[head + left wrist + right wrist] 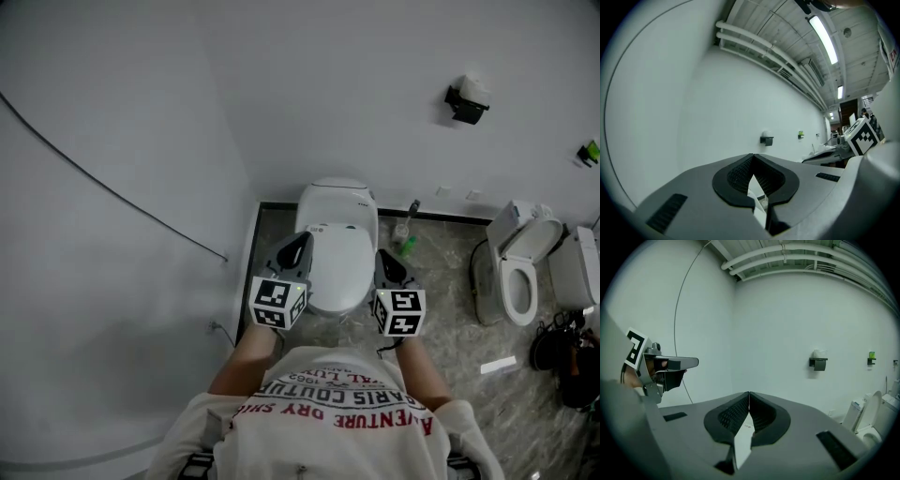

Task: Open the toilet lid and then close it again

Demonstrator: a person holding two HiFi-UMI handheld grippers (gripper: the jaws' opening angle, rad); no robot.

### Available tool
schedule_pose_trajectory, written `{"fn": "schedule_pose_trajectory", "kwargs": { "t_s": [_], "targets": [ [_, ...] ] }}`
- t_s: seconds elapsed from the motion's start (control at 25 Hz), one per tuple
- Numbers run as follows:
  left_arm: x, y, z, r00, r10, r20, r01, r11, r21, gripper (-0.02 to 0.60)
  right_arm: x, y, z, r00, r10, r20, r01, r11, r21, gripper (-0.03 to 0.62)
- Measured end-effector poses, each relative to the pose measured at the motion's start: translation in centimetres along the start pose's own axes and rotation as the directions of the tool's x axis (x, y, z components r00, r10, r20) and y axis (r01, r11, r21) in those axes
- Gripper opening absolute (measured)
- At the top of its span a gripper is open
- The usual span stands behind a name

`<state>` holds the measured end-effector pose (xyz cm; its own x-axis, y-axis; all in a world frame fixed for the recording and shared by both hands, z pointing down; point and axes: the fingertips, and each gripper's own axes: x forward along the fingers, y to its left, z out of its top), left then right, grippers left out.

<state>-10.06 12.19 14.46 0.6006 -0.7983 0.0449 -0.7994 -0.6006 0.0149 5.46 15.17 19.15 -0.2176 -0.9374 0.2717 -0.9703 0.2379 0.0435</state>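
Note:
A white toilet stands against the back wall, and its lid lies down flat. My left gripper hovers over the lid's left edge and my right gripper over its right edge, with the lid between them. Both are shut with nothing held. In the left gripper view the jaws meet at the tips and only a white sliver of the toilet shows below them. The right gripper view shows shut jaws over the lid, and the left gripper level at the left.
A second toilet with its lid raised stands to the right. Bottles sit on the floor beside the first toilet. A paper holder hangs on the back wall. A white wall with a cable is close on the left. Dark bags lie at the far right.

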Motion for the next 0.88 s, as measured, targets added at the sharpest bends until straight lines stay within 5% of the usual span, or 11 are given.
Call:
{"fn": "schedule_pose_trajectory", "kwargs": {
  "t_s": [0.36, 0.88],
  "targets": [
    [-0.8, -2.2, -0.5, 0.997, 0.072, -0.031, -0.073, 0.997, -0.019, 0.008, -2.7, -1.8, 1.2, 0.998, 0.031, 0.049, -0.03, 0.999, -0.03, 0.015],
    [-1.2, -3.4, -1.1, 0.994, 0.085, -0.064, -0.085, 0.996, 0.002, 0.008, -2.9, -1.5, 0.1, 0.998, 0.065, 0.02, -0.064, 0.998, -0.022, 0.015]
  ]
}}
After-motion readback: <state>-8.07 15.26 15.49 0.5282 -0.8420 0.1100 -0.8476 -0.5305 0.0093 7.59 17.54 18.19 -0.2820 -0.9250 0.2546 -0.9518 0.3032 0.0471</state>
